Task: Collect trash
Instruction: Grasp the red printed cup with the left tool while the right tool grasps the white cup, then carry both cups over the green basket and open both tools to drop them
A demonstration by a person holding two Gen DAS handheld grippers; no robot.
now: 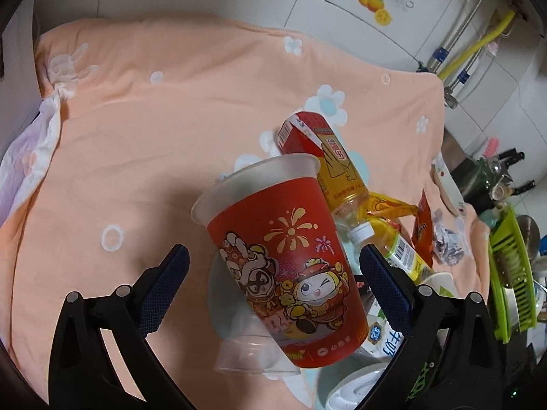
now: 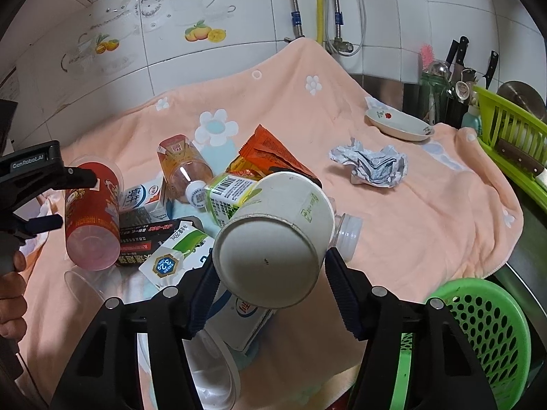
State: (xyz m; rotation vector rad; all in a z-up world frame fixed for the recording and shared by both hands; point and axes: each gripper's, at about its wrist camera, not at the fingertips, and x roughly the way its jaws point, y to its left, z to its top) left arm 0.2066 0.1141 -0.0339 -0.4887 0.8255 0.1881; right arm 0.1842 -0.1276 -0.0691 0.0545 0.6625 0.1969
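The peach towel point(image 2: 393, 212) covers the counter up to the tiled wall; its left half lies bare, and its right edge drops toward the green basket point(image 2: 478, 335). The trash heap sits near the front edge. Right tongs point(image 2: 270, 294) pinch the white paper cup point(image 2: 273, 239), lifted on its side above the cartons. Left tongs point(image 1: 273, 283) stand spread around the red printed cup point(image 1: 290, 256), pads apart from its sides. A crumpled paper ball point(image 2: 372, 165) lies alone, with open towel around it.
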